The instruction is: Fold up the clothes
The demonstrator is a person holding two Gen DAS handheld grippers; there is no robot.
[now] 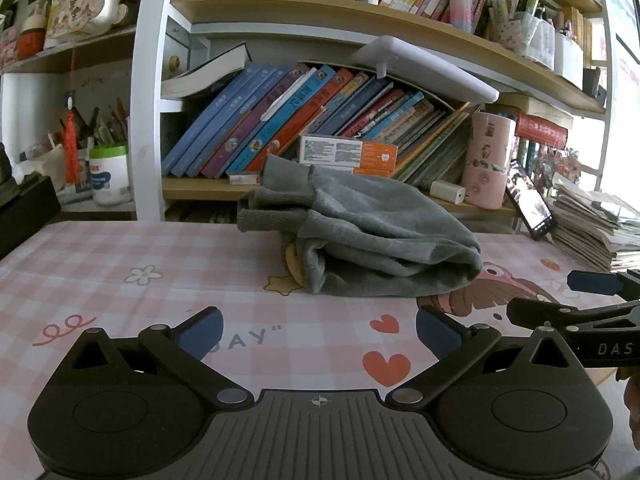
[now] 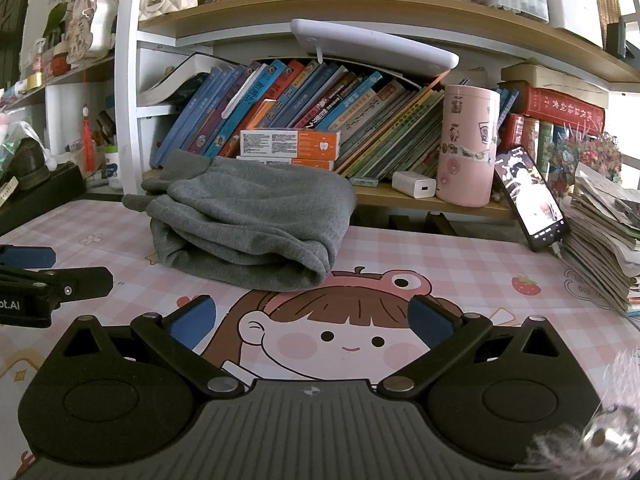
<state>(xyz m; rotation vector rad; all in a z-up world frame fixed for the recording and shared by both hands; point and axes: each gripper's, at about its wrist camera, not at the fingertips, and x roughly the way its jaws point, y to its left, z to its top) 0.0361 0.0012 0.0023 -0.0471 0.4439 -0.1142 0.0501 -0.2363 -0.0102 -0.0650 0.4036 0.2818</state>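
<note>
A grey knit garment (image 1: 360,232) lies folded in a thick bundle at the far side of the pink checked table mat (image 1: 120,264); it also shows in the right wrist view (image 2: 248,224). My left gripper (image 1: 318,334) is open and empty, a short way in front of the bundle. My right gripper (image 2: 310,322) is open and empty, in front of the bundle and to its right, over the cartoon girl print. The right gripper shows at the right edge of the left wrist view (image 1: 568,300); the left gripper shows at the left edge of the right wrist view (image 2: 56,268).
A bookshelf (image 1: 320,12) full of books stands right behind the table. A pink canister (image 2: 468,144), a white charger (image 2: 414,184), a leaning phone (image 2: 532,200) and a paper stack (image 2: 604,232) sit at the right. A black box (image 1: 24,212) sits at the left.
</note>
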